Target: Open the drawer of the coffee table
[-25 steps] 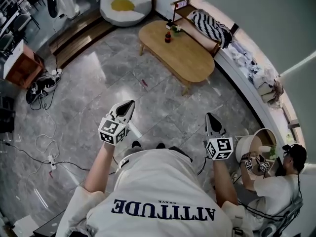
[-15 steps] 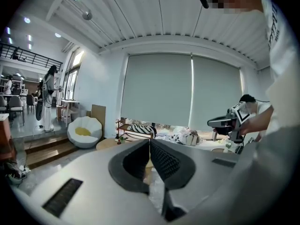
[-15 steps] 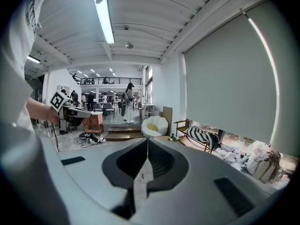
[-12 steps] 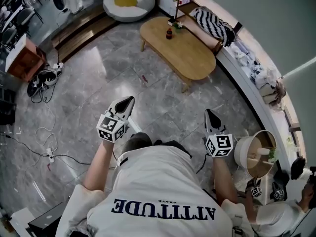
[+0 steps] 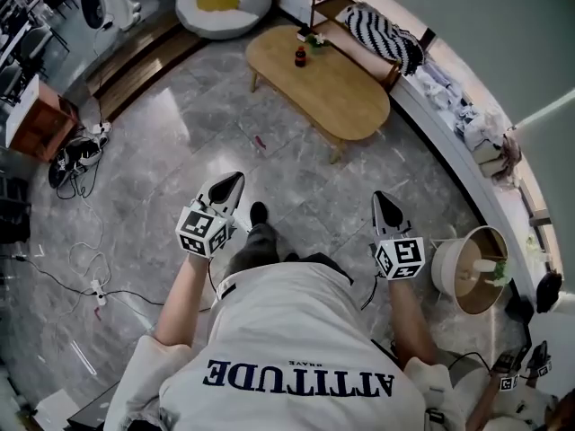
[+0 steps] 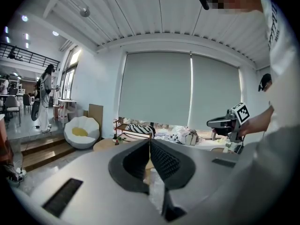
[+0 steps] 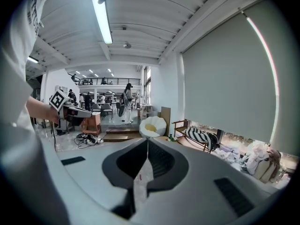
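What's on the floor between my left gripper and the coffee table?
In the head view, bare grey floor separates the left gripper from the coffee table, apart from one small reddish item lying near the table.

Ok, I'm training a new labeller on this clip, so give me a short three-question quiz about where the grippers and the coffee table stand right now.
1. True or false: the left gripper and the right gripper both have their jaws together with nothing between them.
2. The coffee table is: A) ahead of the person, touched by neither gripper; B) under the left gripper; C) gripped by the right gripper.
3. What small dark thing stands on the tabletop?
Key: 1 true; 2 A; 3 a bottle.
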The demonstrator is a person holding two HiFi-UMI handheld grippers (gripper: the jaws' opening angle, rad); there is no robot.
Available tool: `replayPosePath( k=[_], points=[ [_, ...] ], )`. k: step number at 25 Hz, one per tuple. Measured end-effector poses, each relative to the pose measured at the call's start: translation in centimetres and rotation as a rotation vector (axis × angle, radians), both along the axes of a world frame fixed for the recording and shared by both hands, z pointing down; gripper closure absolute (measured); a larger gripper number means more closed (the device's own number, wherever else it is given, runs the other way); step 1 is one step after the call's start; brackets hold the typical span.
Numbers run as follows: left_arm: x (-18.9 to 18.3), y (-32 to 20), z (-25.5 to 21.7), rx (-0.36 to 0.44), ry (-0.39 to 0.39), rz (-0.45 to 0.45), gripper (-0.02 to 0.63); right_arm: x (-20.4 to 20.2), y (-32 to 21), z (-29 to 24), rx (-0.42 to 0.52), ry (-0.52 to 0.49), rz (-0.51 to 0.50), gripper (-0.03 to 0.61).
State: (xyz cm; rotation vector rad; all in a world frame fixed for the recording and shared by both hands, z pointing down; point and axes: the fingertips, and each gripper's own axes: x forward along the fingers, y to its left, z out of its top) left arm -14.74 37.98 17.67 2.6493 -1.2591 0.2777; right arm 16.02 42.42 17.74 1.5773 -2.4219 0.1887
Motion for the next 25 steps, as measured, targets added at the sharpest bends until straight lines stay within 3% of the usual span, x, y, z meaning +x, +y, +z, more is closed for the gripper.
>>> replayPosePath(
  k=[10,25],
  points=[
    [0.0,-9.0,0.5,-0.009,0.012,0.055,0.592,-0.3,-5.8,0.8,-0.038,0.012,0.072,0.558],
    [-3.9,-23.4,1.0,0.012,-0.028,0.227,0.592,-7.1,-17.0,1.0,-0.056,0.002,0.17,0.558]
  ],
)
